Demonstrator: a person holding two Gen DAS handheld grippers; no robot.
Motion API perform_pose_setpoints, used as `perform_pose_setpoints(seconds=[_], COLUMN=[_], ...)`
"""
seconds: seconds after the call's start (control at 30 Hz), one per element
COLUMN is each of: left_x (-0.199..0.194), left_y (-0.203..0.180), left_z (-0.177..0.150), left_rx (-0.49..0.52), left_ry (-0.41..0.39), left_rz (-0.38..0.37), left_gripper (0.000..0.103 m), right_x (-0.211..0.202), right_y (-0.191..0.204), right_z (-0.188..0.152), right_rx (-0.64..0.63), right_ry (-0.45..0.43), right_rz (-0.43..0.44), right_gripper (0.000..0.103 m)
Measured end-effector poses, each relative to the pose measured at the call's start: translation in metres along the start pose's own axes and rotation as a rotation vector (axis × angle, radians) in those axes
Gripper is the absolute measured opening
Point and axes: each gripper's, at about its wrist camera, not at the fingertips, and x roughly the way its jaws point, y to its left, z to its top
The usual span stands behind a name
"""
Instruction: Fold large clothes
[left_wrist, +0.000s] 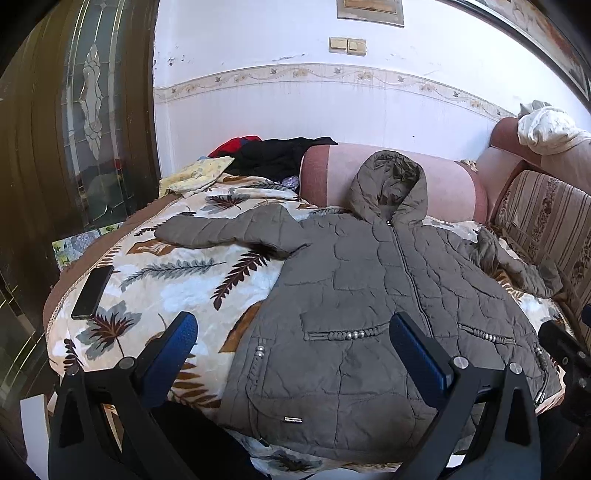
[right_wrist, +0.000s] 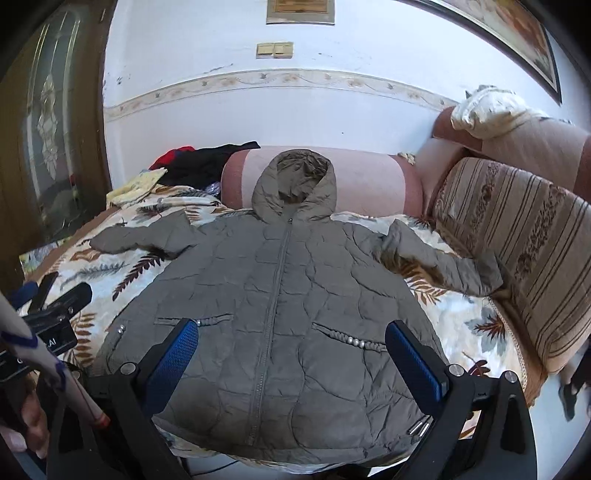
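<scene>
Above the spread jacket (right_wrist: 280, 314), left gripper (left_wrist: 293, 343) and right gripper (right_wrist: 291, 343) hover, jaws apart

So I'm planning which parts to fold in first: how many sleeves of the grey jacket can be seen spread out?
2. One sleeve lies out toward the door side on the leaf-print blanket; the other sleeve reaches the striped sofa cushion. None seems hidden.

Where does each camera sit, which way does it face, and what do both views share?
Left wrist: sits on the left gripper, faces the wall across the bed from left of the jacket; own open fingers show.
Right wrist: sits on the right gripper, centred over the jacket's zip; own open fingers, plus the left gripper at the left edge.
Shared: jacket, leaf-print blanket, bolster.
</scene>
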Motion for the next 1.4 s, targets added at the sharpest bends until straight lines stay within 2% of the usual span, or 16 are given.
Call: perform_pose_setpoints(seconds=[0.67, 1.4], left_x=[0.014, 0.024], left_y=[0.005, 0.001], left_z=[-0.006, -0.01], left_rx=[-0.002, 0.025], left_ry=[0.051, 0.078], left_rz=[0.001, 0.004], left_gripper=[0.103, 0.103], right_x=[0.017, 0.032], right_y=[0.002, -0.008], right_z=[-0.005, -0.007], right_rx=[-0.001, 0.023], right_ry=[0.064, 0.097], right_rz=[0.013, 0.026], right_gripper=[0.103, 0.103])
